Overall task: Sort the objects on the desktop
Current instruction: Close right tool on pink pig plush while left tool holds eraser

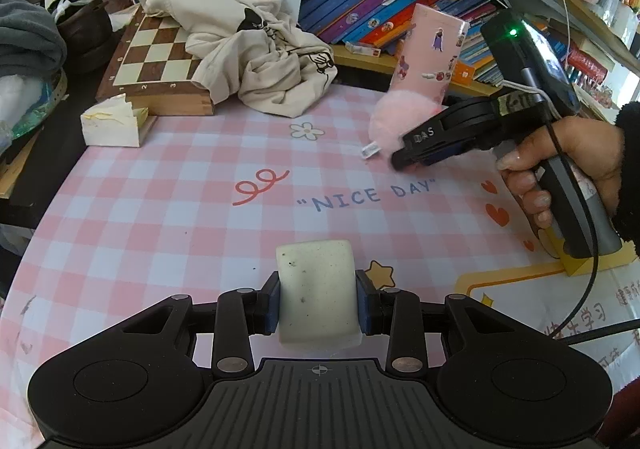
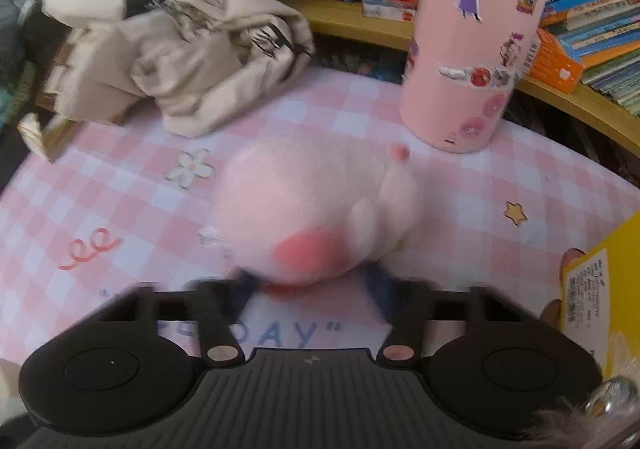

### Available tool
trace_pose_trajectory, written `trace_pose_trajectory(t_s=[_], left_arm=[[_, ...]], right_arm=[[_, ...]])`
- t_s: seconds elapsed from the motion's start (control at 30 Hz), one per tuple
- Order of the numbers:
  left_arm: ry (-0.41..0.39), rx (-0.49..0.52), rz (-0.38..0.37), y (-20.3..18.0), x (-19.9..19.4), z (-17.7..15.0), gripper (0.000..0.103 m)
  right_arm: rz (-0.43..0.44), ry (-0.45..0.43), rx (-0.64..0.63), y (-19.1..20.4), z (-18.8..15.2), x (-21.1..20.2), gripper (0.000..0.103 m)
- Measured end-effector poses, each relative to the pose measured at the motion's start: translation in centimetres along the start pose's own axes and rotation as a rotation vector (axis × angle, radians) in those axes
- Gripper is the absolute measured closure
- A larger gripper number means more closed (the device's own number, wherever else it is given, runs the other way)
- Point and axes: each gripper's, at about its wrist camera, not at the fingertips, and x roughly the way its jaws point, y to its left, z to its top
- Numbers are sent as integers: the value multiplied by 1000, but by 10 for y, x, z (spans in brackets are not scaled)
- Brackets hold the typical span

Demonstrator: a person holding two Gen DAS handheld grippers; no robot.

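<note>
Pink checked desk mat (image 1: 160, 209), pink canister (image 2: 472, 61), plush (image 2: 312, 217), chessboard (image 1: 160, 57)

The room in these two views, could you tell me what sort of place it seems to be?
Probably a child's study desk at home: a pink checked desk mat printed "NICE DAY", rows of children's books on the shelf behind, and a pink sticker-covered canister beside a pink plush toy.
</note>
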Motion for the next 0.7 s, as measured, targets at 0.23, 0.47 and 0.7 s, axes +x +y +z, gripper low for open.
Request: trace_pose_trajectory(t_s=[0.23,0.47,0.7], left_arm=[[-30,13,2,-3,-9,1,69],[-62,11,14,-2,-19,2,69],[-93,37,9,-9,-28,5,69]], right_arm=[[23,18,22,-1,-8,-11,88],[70,0,10,5,-30,-43,88],[141,14,-7,12,-68,-82,88]])
